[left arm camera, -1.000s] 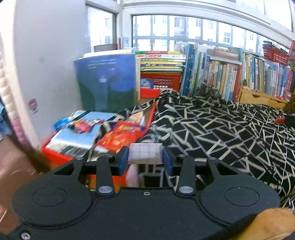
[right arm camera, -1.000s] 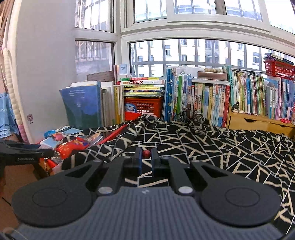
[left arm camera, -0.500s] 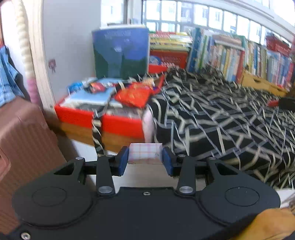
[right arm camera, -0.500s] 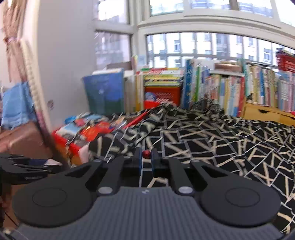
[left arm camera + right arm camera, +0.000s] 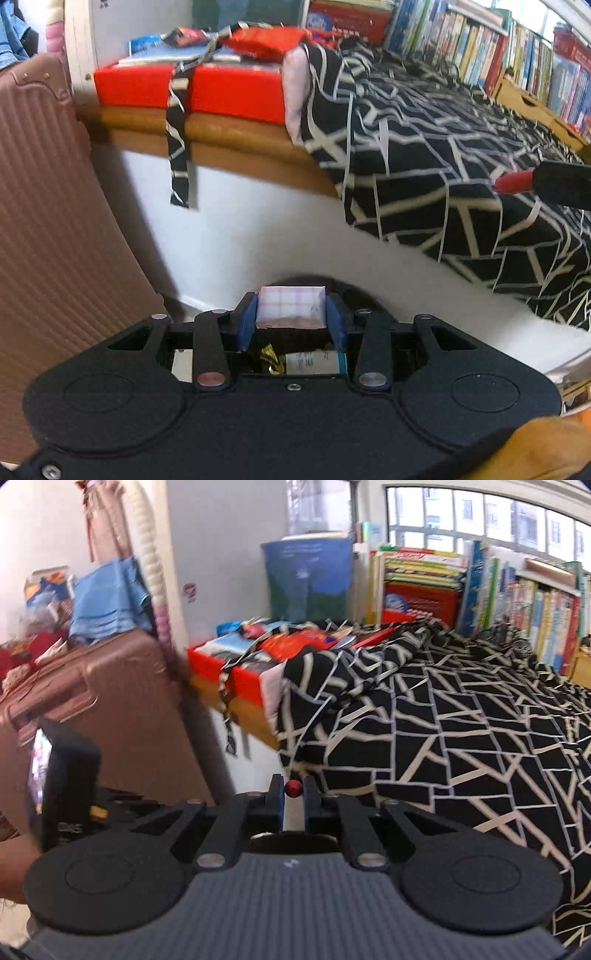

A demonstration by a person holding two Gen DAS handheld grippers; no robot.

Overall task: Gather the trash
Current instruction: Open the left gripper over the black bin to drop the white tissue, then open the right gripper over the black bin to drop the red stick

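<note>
Your left gripper [image 5: 291, 325], fingers clamped on the checked packet [image 5: 291, 307], has dropped from the bed [image 5: 424, 155] to the bin [image 5: 314, 363]; right gripper [image 5: 293, 805] pinches a red piece [image 5: 293, 787].

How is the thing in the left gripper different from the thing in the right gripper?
The pink checked packet in the left gripper is pale, flat-sided and boxy; the red piece in the right gripper is solid red and rounded. The packet fills a wide gap between the jaws, while the red piece sits in a narrow gap. Both are clamped between blue-padded jaws, off the patterned bedcover.
</note>
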